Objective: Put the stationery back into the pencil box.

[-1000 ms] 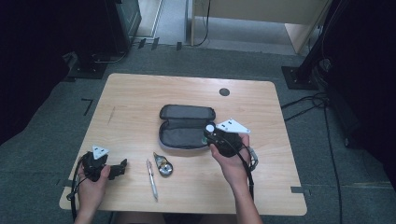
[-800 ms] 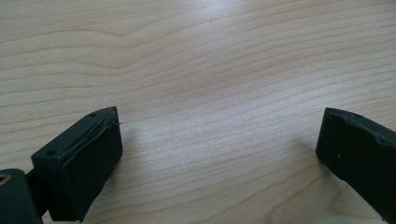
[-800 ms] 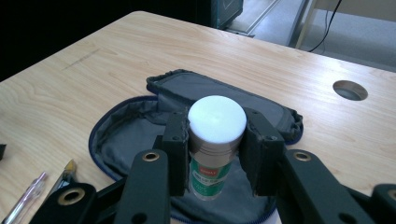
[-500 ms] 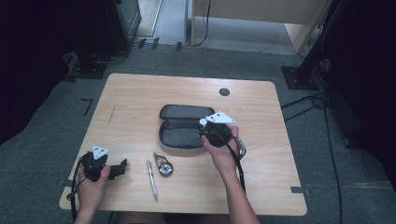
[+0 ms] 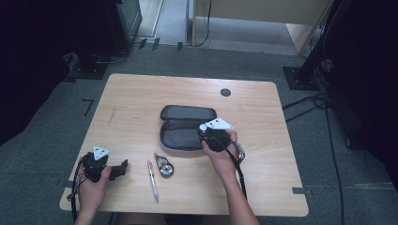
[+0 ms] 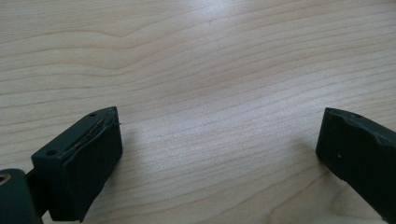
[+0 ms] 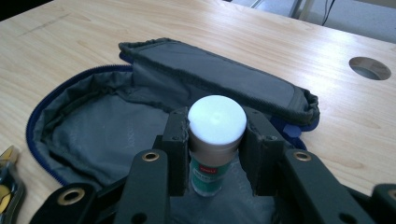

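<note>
Right gripper [image 5: 206,136], seen from the high view, hangs over the near half of the open pencil case [image 5: 185,126] at the middle of the table [image 5: 141,98]. Left gripper [image 5: 119,168] rests well to the near left of the case; a pen [image 5: 153,180] and a tape measure [image 5: 165,166] lie just in front of the case.

Left gripper view: jaws stand wide apart over bare wood, holding nothing.

Right gripper view: jaws are clamped on a glue stick [image 7: 215,140], white cap up, directly above the case lining [image 7: 107,135].

Judgement: packing is in hand. Next, lower the stick into the case and release it clear of the zip edge.
</note>
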Action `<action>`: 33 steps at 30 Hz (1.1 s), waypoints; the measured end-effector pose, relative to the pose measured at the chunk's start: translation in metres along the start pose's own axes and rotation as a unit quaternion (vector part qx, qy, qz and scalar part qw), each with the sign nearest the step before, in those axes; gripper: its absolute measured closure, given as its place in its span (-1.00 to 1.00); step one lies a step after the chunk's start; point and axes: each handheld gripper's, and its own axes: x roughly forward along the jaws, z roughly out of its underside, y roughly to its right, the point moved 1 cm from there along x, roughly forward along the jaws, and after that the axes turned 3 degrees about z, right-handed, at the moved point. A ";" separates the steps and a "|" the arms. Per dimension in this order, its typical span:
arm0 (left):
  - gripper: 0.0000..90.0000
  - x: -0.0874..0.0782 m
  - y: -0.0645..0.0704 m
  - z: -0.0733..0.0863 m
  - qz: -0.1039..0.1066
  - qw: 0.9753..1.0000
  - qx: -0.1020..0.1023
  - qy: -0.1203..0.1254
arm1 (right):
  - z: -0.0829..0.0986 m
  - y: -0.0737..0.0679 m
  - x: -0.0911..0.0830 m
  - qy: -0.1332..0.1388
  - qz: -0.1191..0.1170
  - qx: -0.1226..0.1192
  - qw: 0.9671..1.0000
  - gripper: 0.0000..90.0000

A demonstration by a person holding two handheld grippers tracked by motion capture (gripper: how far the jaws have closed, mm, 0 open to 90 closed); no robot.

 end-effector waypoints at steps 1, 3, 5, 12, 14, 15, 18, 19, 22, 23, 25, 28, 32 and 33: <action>-0.99 0.000 0.000 0.000 0.000 1.000 0.000 0.000 | 0.002 0.000 -0.002 0.000 -0.003 0.001 1.000 0.45; -0.99 0.000 0.000 0.000 0.000 1.000 0.000 0.000 | 0.005 0.001 -0.006 -0.004 -0.006 0.000 1.000 0.45; -0.99 0.000 0.000 0.000 0.000 1.000 0.000 0.000 | 0.009 0.003 -0.011 -0.008 -0.011 0.003 1.000 0.45; -0.99 0.000 0.000 0.000 0.000 1.000 0.000 0.000 | 0.018 0.008 -0.025 -0.033 -0.025 0.007 0.999 0.45; -0.99 0.000 0.000 0.000 0.000 1.000 0.000 0.000 | 0.020 0.006 -0.025 -0.037 -0.032 0.007 0.999 0.45; -0.99 0.000 0.000 0.000 0.000 1.000 0.001 -0.001 | 0.020 0.005 -0.025 -0.039 -0.036 0.004 0.999 0.45; -0.99 0.000 0.000 0.000 0.000 1.000 0.001 -0.001 | 0.021 0.003 -0.022 -0.043 -0.044 0.007 0.998 0.45; -0.99 0.000 0.000 0.000 0.000 1.000 0.000 0.001 | 0.021 0.002 -0.019 -0.042 -0.048 0.007 0.998 0.45; -0.99 0.000 0.000 0.000 0.000 1.000 0.000 0.000 | 0.020 -0.002 -0.013 -0.046 -0.062 0.007 0.997 0.45; -0.99 0.000 0.000 0.000 0.000 1.000 0.000 0.001 | 0.020 -0.004 -0.010 -0.048 -0.067 0.008 0.997 0.45; -0.99 0.000 0.000 0.000 0.000 1.000 0.000 0.000 | 0.018 -0.007 -0.005 -0.050 -0.071 0.008 0.996 0.45; -0.99 0.000 0.000 0.000 0.000 1.000 -0.001 0.001 | 0.016 -0.010 0.002 -0.054 -0.071 0.014 0.996 0.45; -0.99 0.000 0.000 0.000 0.000 1.000 0.000 0.000 | 0.014 -0.008 0.009 -0.062 -0.057 0.027 0.996 0.40; -0.99 0.000 0.000 0.000 0.000 1.000 0.000 0.000 | 0.014 -0.006 0.011 -0.065 -0.048 0.032 0.996 0.40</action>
